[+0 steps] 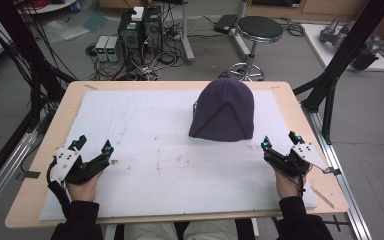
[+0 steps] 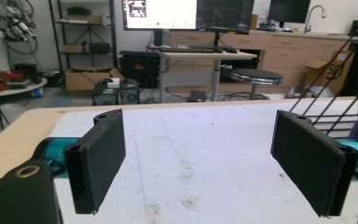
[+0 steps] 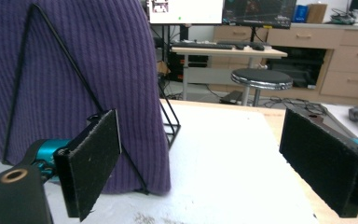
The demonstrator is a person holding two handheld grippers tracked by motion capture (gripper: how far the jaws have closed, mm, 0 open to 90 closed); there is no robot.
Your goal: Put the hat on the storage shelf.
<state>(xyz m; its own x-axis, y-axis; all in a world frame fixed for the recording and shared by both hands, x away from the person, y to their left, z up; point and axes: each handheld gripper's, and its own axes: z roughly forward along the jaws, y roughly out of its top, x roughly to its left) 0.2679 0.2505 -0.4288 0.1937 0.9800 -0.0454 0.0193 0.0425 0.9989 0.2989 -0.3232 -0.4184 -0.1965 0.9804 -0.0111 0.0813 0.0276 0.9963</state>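
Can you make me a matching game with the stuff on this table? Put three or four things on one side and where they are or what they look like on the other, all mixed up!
Things:
1. purple knitted beanie hat
2. left gripper
3. right gripper
4. white foam mat

Descriptions:
A. open, near the table's left edge, far from the hat
B. spread flat over the wooden table
C. pulled over a black wire stand
D. open, just right of the hat

Pairs: 1-C, 2-A, 3-D, 4-B
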